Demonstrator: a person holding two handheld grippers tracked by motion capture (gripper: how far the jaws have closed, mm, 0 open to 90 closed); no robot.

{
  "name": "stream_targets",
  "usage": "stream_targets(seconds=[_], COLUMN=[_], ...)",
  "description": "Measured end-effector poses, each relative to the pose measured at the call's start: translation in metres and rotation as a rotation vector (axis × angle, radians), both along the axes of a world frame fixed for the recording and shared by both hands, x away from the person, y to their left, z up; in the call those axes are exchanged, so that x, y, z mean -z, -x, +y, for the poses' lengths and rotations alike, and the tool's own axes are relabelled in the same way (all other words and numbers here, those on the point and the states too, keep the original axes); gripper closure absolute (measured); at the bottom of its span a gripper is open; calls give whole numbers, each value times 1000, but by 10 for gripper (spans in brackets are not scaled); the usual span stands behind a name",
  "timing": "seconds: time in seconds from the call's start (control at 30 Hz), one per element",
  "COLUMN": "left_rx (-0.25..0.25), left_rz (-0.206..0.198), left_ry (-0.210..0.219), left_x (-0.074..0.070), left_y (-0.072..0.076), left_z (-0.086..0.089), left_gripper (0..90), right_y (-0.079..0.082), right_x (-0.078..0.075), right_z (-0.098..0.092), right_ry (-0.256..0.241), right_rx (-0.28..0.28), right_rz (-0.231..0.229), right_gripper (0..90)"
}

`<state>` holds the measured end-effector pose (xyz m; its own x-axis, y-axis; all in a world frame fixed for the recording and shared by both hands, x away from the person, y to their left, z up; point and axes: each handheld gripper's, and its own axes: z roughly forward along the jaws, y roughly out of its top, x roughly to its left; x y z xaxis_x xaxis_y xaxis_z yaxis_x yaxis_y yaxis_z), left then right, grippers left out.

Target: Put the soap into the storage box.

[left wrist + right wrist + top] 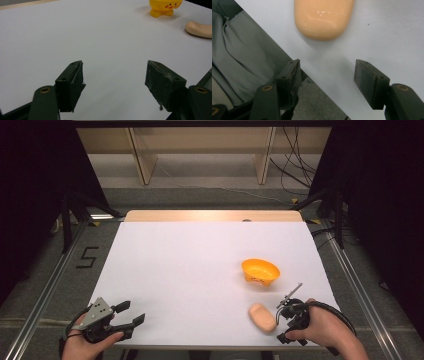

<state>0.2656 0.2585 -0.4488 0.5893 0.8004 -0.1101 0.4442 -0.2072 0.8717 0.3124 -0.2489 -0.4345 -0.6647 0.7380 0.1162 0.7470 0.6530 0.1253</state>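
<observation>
Right gripper [283, 329] at the near right corner of the white table [200, 265], jaws spread wide with nothing between them. Just ahead of those jaws, the peach-coloured bread-roll toy [262, 317], flat on the table and close to but clear of the fingertips; seen again in the right gripper view [323, 18], rounded end pointing back toward the gap between the jaws, not touching either. Under the left jaw in that view, the table edge and grey cloth [244, 57] below it.

Beyond the roll, farther from the right gripper, an orange bowl [260, 271] with a duck face, upright on small feet.

Left gripper [129, 317] at the near left corner, also spread apart and holding nothing, bare table ahead of it. Far off to its upper right in the left gripper view, the bowl [165, 7] and the roll [200, 29], well apart from its jaws.
</observation>
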Motion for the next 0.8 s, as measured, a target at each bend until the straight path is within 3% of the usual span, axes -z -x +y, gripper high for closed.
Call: stream_targets(seconds=[0.37,0.8], left_rx=[3,7], left_rz=[-6,-5], left_ry=[-16,3], left_x=[-1,0], left_y=[1,1], left_z=[0,-1], left_gripper=[303,302], right_y=[-7,-23], right_x=[-8,-11], right_z=[11,30], right_ry=[-2,12], right_rx=[-30,-55], right_rz=[-24,-25], right_gripper=[366,336])
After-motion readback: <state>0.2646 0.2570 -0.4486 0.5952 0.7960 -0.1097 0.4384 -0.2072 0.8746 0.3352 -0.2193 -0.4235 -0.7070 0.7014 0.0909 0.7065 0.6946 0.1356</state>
